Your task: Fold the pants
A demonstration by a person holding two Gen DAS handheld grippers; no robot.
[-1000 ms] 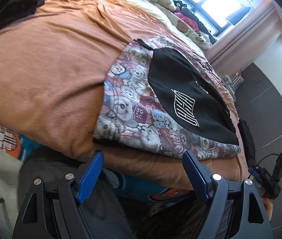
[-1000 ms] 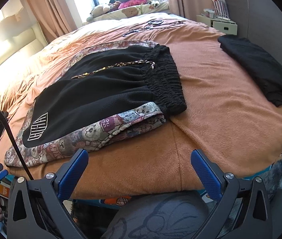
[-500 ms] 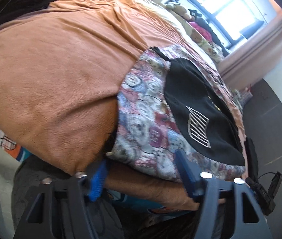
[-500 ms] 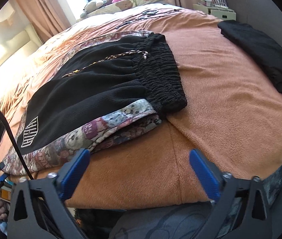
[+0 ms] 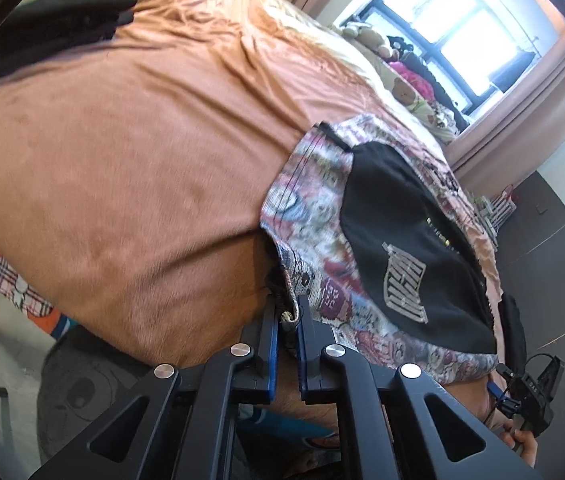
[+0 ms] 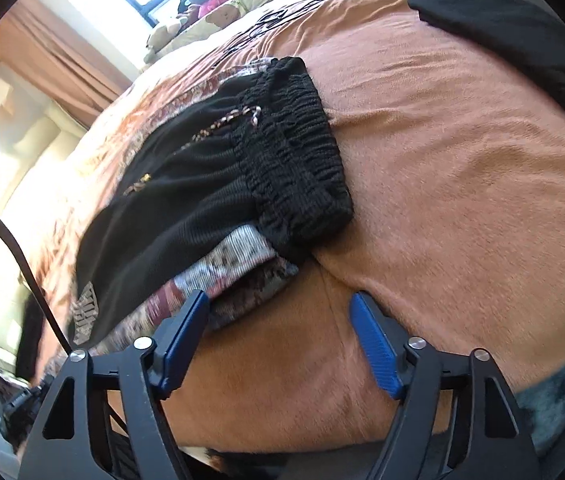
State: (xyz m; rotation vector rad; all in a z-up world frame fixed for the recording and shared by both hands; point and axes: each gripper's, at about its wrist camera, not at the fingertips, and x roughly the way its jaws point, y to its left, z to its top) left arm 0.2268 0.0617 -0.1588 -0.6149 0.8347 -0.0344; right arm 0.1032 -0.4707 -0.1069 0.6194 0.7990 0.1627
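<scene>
The pants are black with patterned bear-print panels and a white logo. They lie flat on the orange bedspread. My left gripper is shut on the hem corner of the pants at the bed's near edge. In the right wrist view the pants show their black elastic waistband and drawstring. My right gripper is open, its left finger touching the patterned edge just below the waistband, the right finger over bare bedspread.
A dark garment lies on the bed to the right of the pants, and another at the far left corner. Stuffed toys sit under the window. A grey rug lies beside the bed.
My left gripper moved in and closed on the hem corner of the pants. My right gripper moved closer to the waistband end and narrowed a little, still open.
</scene>
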